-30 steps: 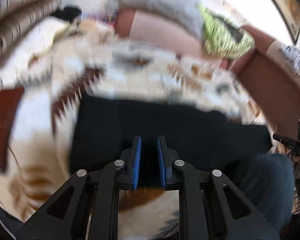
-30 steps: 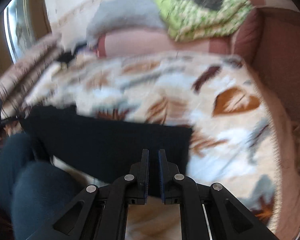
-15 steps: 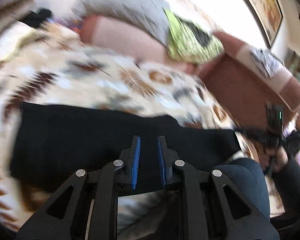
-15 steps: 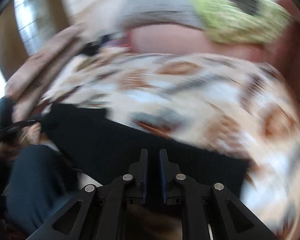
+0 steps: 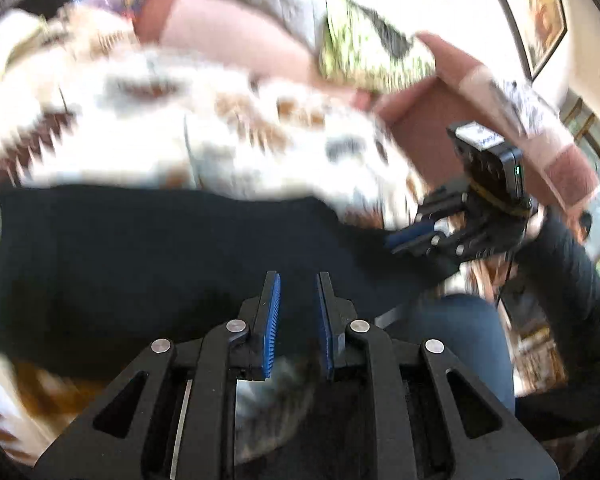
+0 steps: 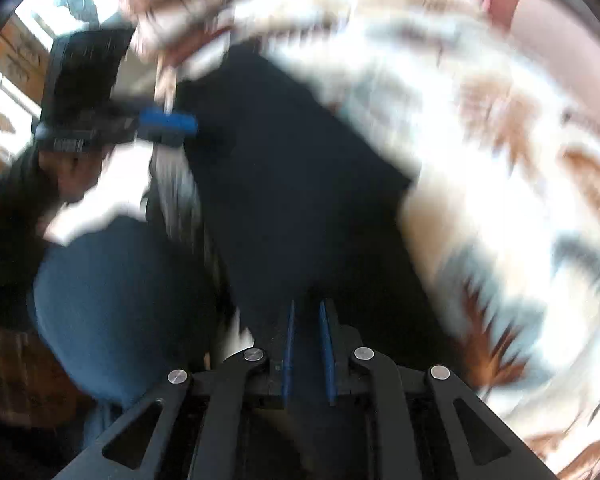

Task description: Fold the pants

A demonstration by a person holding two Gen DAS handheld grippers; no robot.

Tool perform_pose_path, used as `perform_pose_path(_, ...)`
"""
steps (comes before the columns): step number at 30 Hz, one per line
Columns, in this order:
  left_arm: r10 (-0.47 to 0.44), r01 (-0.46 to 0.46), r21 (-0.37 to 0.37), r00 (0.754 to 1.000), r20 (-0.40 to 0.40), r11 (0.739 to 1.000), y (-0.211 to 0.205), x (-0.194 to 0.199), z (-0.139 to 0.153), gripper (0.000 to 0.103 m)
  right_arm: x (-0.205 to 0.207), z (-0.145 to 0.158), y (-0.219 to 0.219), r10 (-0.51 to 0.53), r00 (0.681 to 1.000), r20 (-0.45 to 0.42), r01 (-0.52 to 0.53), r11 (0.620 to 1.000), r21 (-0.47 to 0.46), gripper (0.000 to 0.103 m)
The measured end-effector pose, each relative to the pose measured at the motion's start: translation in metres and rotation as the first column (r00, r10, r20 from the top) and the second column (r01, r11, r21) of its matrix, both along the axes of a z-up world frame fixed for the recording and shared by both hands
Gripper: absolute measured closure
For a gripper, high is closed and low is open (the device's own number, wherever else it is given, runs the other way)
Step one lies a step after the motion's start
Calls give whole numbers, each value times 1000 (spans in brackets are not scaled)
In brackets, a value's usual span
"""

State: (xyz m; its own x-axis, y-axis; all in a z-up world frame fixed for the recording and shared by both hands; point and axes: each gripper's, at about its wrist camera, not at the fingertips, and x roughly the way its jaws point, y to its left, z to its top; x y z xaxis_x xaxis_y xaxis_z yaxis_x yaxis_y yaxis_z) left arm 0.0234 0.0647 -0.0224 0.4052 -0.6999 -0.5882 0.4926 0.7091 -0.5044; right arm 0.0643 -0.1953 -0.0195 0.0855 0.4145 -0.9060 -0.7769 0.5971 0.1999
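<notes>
Only writing I can find is a white label [image 5: 478, 136] on top of the right tool [image 6: 306, 304], and it's too smeared to read. Framed picture [image 5: 540, 12] up on the wall, no text I can make out either.

Pants [image 5: 160, 260] are black, spread flat just ahead of the left tool [image 5: 298, 280], running off to both sides of it. Their far edge is straight, with loads of bare blanket [image 5: 220, 128] beyond. My knee [image 5: 460, 332] crowds the near right side.

Left tool: pads apart, nothing pinched that I can see. Right tool: pads nearly together at one end of the pants, dark cloth in the slit, can't tell if it's gripping.

Sofa [image 5: 440, 132] arm sits beyond the right tool.
</notes>
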Motion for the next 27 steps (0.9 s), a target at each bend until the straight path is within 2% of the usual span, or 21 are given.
perform_pose_path(1,30,-30,2,999,16,1000,2,6,3,78,6,6,7,-21,999,26,20,999,34,91)
perform_pose_path(2,61,-61,6,998,17,998,7,12,0,77,13,10,18,-45,996,78,40,997,62,91)
perform_pose_path(4,134,-130,84,990,-40,988,14,19,-26,77,25,4,37,-81,987,139,71,995,73,91)
perform_pose_path(5,147,-140,100,986,-72,985,18,18,-37,77,33,-5,44,-95,987,132,86,994,72,91)
perform_pose_path(6,156,-148,85,983,-92,985,25,10,-52,79,43,-25,55,-106,988,116,102,994,38,91)
perform_pose_path(8,160,-159,32,986,-45,987,39,-11,-59,79,51,-58,64,-118,987,108,124,991,-47,90)
perform_pose_path(9,164,-164,13,986,-27,986,45,-21,-62,79,55,-56,60,-158,981,114,156,987,26,89)
perform_pose_path(10,177,-177,-30,984,-19,984,54,-31,-64,79,58,-53,57,-184,980,80,181,983,41,89)
perform_pose_path(12,189,-192,-102,981,-35,976,65,-37,-71,79,59,-43,59,-186,980,65,184,982,32,89)
perform_pose_path(13,192,-196,-131,980,-42,972,71,-39,-73,79,58,-33,66,-171,979,108,170,985,18,89)
perform_pose_path(14,192,-196,-137,980,-43,971,71,-37,-72,79,52,-22,71,-158,977,145,155,987,28,89)
perform_pose_path(15,190,-194,-136,981,-44,971,68,-35,-71,79,49,-11,79,-141,976,163,130,989,77,89)
perform_pose_path(17,191,-195,-129,981,-44,972,64,-32,-70,79,47,-4,100,-112,978,174,89,987,137,86)
perform_pose_path(18,191,-196,-128,980,-46,972,65,-32,-71,79,50,-8,116,-106,976,189,81,987,138,85)
perform_pose_path(19,193,-198,-132,980,-49,971,63,-32,-71,79,54,-18,125,-106,979,176,87,990,111,81)
perform_pose_path(21,204,-212,-145,976,-69,966,66,-33,-73,79,63,-55,139,-109,988,107,113,993,-32,78)
perform_pose_path(22,208,-217,-151,975,-74,964,67,-34,-73,79,61,-59,140,-133,981,140,134,991,4,76)
perform_pose_path(25,221,-226,-116,974,-53,967,68,-37,-57,79,58,-40,137,-131,981,142,131,991,11,76)
perform_pose_path(27,234,-236,-124,972,-30,964,71,-37,-44,78,49,-13,117,-141,968,210,138,990,28,76)
